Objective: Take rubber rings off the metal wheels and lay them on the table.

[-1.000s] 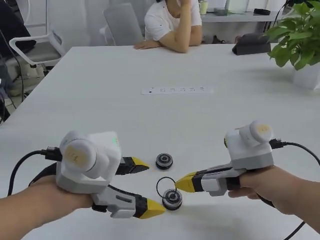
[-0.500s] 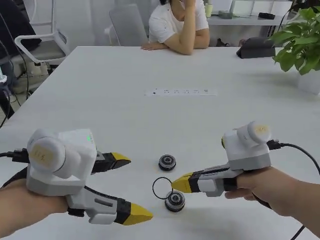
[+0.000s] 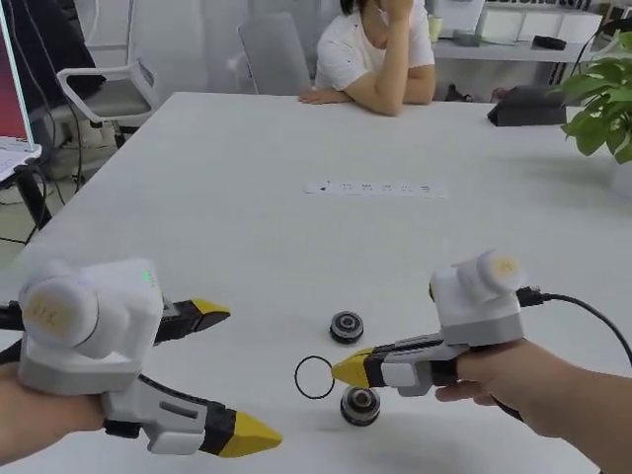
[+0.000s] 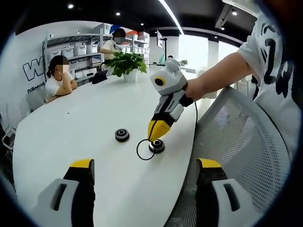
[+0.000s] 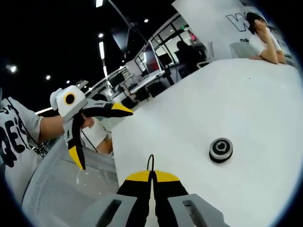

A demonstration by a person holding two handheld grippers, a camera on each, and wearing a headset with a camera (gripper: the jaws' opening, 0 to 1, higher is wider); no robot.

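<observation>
Black rubber ring point(image 3: 314, 377) is pinched at its edge by the right gripper point(image 3: 339, 371), jaws clamped together on it, low over the white table point(image 3: 247, 197); can't tell if it touches the surface. It hangs just beside the nearer metal wheel point(image 3: 360, 406), clear of it. The farther metal wheel point(image 3: 347, 327) stands apart behind. Well off to the side, the left gripper point(image 3: 247, 372) is spread wide, holding nothing.
</observation>
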